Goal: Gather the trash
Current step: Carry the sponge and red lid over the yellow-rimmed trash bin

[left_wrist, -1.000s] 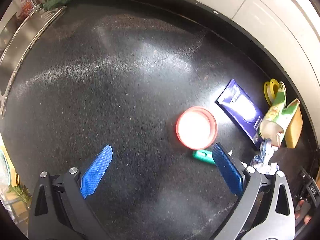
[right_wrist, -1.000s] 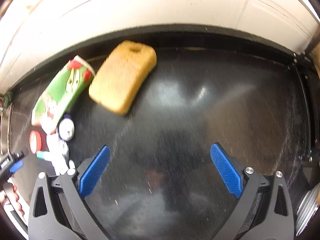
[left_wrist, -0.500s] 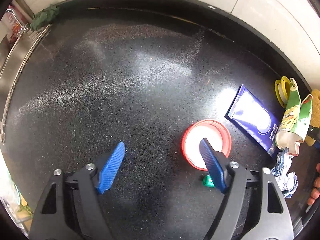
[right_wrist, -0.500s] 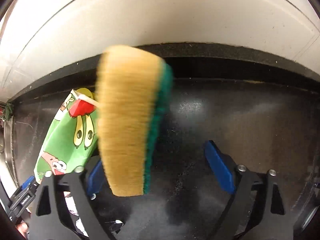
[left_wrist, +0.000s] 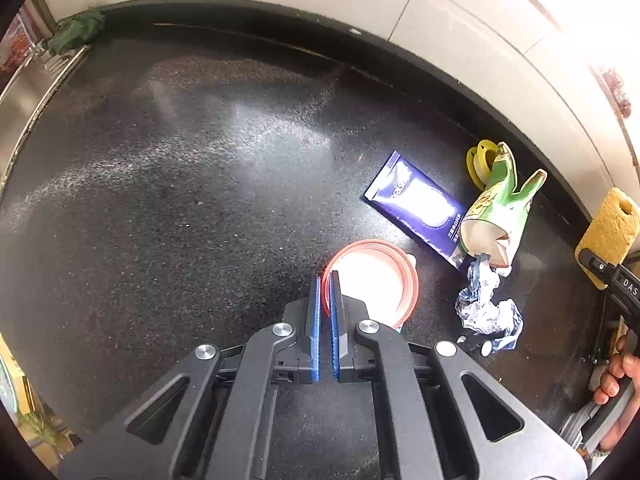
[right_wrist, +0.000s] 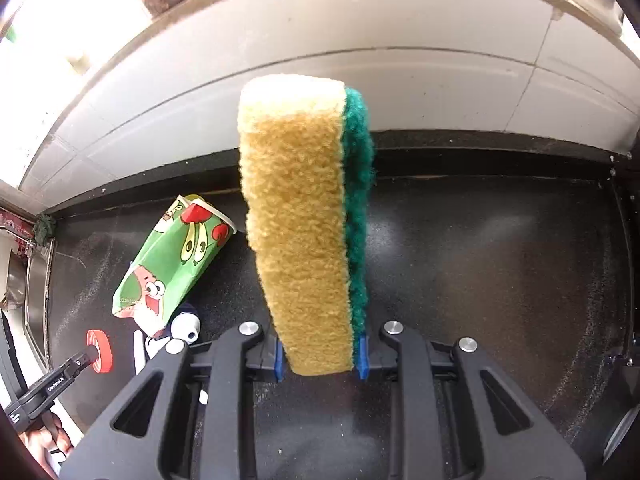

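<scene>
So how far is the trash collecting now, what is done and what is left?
Nothing looks put away yet; no bin is in view. In hand: the left gripper is shut on the rim of the red lid, and the right gripper holds the sponge up off the counter. Left lying there: the blue packet, the green carton, the crumpled wrapper and a yellow ring.

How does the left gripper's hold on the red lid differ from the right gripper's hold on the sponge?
The left gripper pinches only the thin rim of the red lid, jaws nearly touching; the right gripper clamps the thick sponge, jaws wider. The lid sits low by the countertop; the sponge stands upright. Both are shut.
</scene>
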Demonstrator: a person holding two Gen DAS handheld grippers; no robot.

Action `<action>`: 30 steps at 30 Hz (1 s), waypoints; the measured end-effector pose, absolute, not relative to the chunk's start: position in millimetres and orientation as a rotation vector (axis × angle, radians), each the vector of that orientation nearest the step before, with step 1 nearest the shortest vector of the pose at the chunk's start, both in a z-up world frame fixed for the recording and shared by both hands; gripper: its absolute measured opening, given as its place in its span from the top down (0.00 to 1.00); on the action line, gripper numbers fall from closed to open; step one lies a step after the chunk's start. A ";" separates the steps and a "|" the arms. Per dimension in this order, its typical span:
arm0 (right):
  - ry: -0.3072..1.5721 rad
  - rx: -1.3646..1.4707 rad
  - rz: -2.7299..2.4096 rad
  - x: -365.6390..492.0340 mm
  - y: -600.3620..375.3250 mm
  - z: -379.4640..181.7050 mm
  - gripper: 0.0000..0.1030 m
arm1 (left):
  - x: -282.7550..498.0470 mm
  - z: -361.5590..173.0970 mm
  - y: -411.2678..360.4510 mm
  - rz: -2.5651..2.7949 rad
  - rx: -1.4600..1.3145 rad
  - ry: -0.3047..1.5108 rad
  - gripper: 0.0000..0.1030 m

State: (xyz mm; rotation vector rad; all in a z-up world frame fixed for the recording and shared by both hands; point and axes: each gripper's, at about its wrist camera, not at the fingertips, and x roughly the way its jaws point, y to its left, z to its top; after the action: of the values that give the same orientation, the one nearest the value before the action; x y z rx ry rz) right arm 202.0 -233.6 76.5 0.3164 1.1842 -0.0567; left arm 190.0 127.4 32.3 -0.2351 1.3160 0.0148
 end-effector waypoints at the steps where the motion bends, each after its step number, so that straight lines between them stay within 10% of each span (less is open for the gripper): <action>1: 1.172 0.316 -0.051 202.5 -232.1 83.9 0.76 | 183.7 39.4 130.5 0.019 -0.241 1.300 0.97; 14: 1.122 0.168 0.248 135.2 -159.0 125.5 0.76 | 33.1 90.3 229.1 0.222 -0.404 1.200 0.97; 30: 1.187 -0.284 0.976 -17.8 170.0 110.6 0.75 | -232.8 65.3 402.6 0.755 -0.793 1.109 0.97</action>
State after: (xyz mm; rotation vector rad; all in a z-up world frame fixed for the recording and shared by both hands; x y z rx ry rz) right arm -17.8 170.0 110.6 -0.2836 1.1873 0.9764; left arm -232.8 402.6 65.3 -0.7929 1.1085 0.7547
